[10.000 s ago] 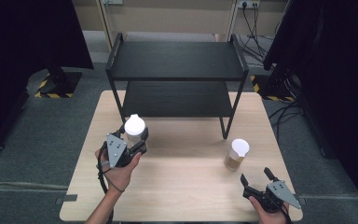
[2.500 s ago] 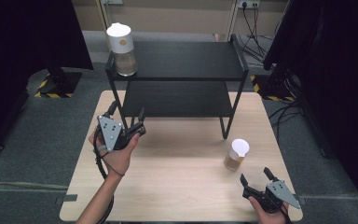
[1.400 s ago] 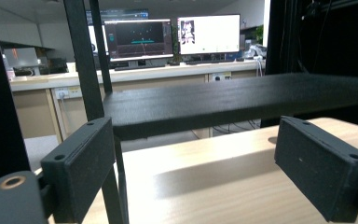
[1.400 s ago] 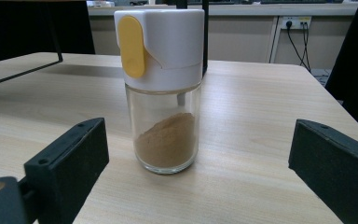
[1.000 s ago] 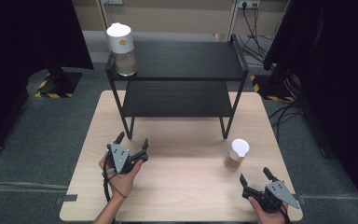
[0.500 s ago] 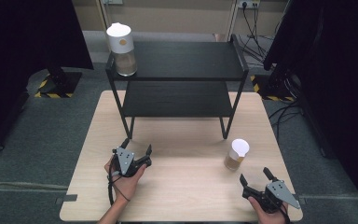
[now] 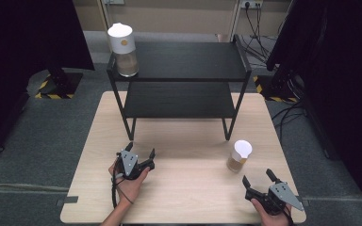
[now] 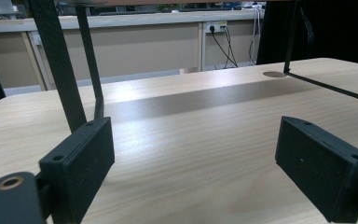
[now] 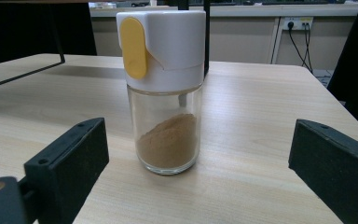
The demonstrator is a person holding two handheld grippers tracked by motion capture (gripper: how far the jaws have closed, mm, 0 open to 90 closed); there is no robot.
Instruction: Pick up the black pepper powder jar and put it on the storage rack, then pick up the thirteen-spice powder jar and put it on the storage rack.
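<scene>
One spice jar [image 7: 122, 49] sits shelved; the second jar [image 9: 164, 95] waits before the right gripper [image 7: 260, 181], both grippers open-jawed and empty.

Jar [image 9: 165, 93]: white cap, yellow tab, brown powder. Shelf [image 7: 179, 61] black. Table [image 7: 188, 188] pale wood grain.
</scene>
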